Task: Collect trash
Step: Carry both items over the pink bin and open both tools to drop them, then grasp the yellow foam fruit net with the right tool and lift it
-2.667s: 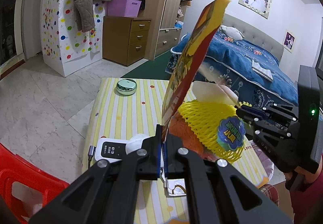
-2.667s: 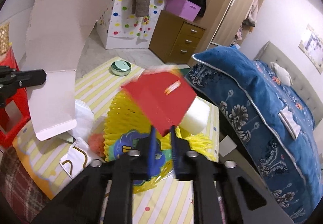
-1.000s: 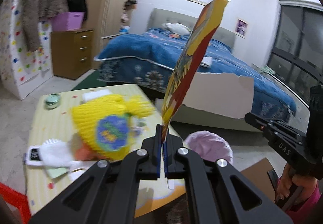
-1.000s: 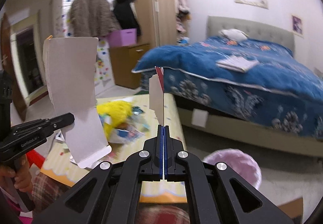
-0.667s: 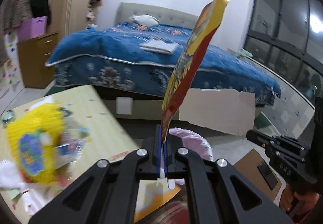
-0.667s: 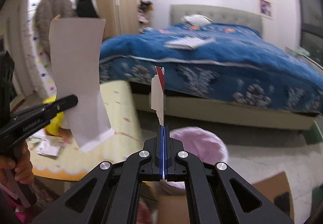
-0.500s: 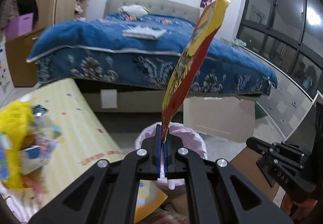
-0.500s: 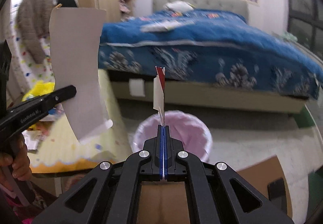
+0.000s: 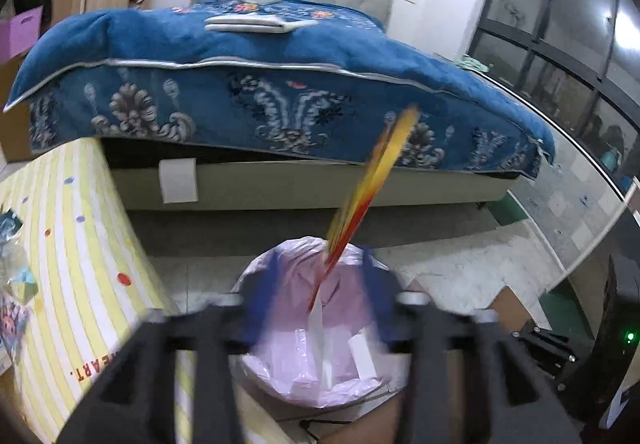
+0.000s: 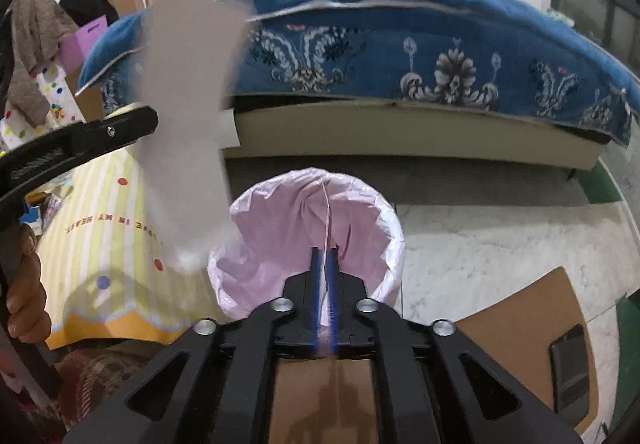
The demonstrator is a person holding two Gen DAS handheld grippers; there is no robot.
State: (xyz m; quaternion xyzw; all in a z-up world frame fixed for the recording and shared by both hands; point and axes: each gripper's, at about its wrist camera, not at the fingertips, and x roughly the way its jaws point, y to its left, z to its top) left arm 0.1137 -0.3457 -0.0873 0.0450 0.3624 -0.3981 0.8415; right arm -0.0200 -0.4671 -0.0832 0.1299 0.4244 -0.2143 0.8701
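two claws hang over the pink-lined trash bin (image 10: 308, 240), which lies straight ahead and below both. left claw (image 9: 318, 308) is spread open; its red-yellow wrapper (image 9: 370, 188) stands free between the fingers, long axis upright, lower end inside the rim. right claw (image 10: 325, 284), slightly parted, has a thin white scrap (image 10: 329, 220) between its tips.

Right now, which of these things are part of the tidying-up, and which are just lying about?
Part of the job: red-and-yellow packet, thin card scrap, pink-lined bin.
Just lying about: blue bed, striped table, flat cardboard on the floor, purple box.
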